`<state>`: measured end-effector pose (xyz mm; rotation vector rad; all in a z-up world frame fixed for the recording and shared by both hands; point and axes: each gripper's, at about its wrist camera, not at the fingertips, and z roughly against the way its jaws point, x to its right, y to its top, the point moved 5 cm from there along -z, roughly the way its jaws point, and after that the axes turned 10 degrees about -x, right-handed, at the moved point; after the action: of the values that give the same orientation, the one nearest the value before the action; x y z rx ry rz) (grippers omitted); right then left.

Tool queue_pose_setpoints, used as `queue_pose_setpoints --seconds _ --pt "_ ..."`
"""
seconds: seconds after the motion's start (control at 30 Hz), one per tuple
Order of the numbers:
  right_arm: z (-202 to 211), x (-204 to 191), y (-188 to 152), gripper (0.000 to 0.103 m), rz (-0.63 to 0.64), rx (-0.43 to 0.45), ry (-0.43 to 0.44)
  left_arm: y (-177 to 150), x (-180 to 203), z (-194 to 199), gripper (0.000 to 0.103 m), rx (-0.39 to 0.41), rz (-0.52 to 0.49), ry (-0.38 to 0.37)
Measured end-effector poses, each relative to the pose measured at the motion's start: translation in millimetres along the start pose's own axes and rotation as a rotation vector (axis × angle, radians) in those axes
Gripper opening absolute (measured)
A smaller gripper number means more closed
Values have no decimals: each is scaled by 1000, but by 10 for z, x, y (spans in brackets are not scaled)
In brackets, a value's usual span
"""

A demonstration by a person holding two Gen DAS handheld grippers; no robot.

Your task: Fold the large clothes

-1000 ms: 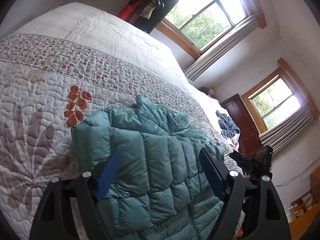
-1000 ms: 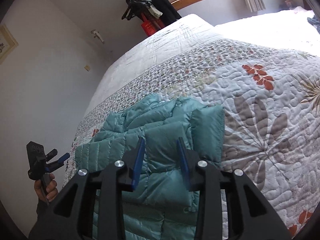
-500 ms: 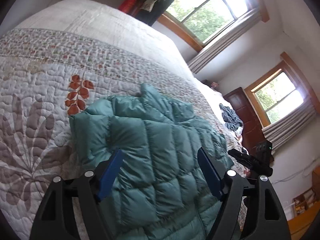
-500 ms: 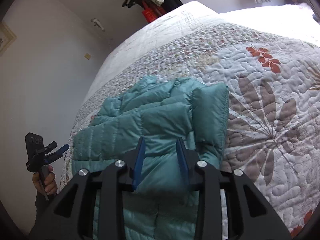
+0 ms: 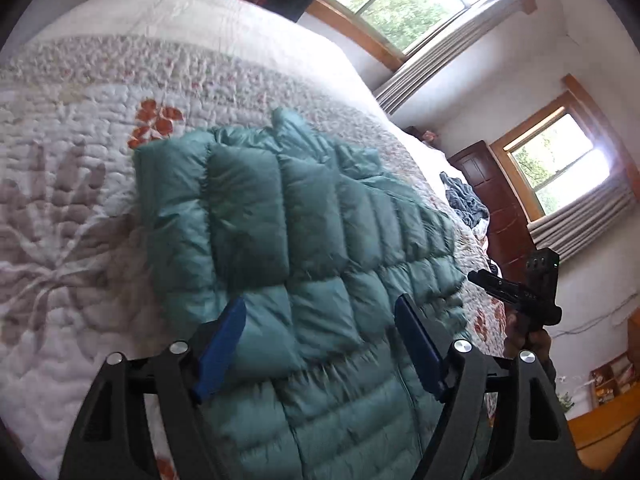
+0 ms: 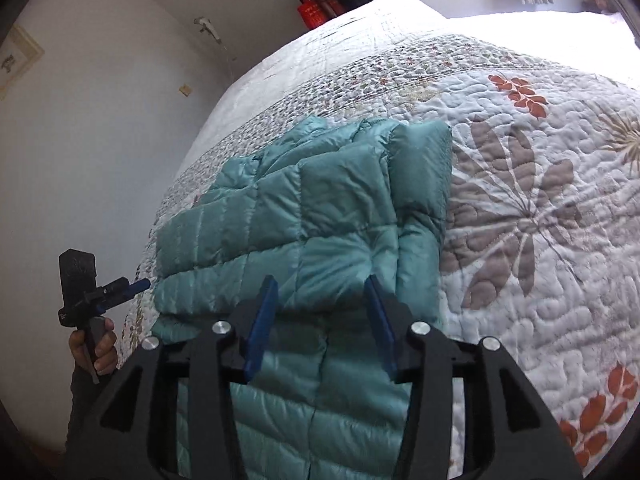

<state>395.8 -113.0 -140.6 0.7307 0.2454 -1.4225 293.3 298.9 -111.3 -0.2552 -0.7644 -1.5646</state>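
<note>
1 teal puffer jacket (image 5: 304, 240) lies partly folded on the quilted bed (image 5: 80, 184), with 2 grippers above its near end.

Both the left gripper (image 5: 320, 344) and the right gripper (image 6: 322, 320) have their jaws spread apart, nothing between the blue pads. The room has 2 windows, and 1 dark heap of clothes (image 5: 466, 204) lies at the bed's far side. Compared with 1.0 s ago, both cameras sit closer over the jacket, which fills more of each view, and the right gripper's jaws stand wider. The folded edge (image 6: 424, 200) runs straight, with bare quilt open beside it; the jacket's other side reaches near the bed's edge.
</note>
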Motion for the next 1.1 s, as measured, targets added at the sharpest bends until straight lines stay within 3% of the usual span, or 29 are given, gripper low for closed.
queue_pose_setpoints --seconds 0.1,0.3,0.43,0.67,0.77,1.1 --pt "231 48 -439 63 -10 -50 31 -469 12 308 85 -22 2 18" --pt "490 343 -1317 67 -63 -148 24 -1538 -205 655 85 -82 37 60" --pt "595 499 -1667 68 -119 -162 41 -2024 -357 717 85 -97 98 54" --pt "550 439 -2176 71 -164 -250 117 -2577 -337 599 85 -141 186 -38" --pt "519 345 -2426 71 -146 -293 127 -2732 -266 525 85 -177 194 -42" --pt "443 162 -2881 72 -132 -366 195 -2973 -174 292 89 -214 225 -99"
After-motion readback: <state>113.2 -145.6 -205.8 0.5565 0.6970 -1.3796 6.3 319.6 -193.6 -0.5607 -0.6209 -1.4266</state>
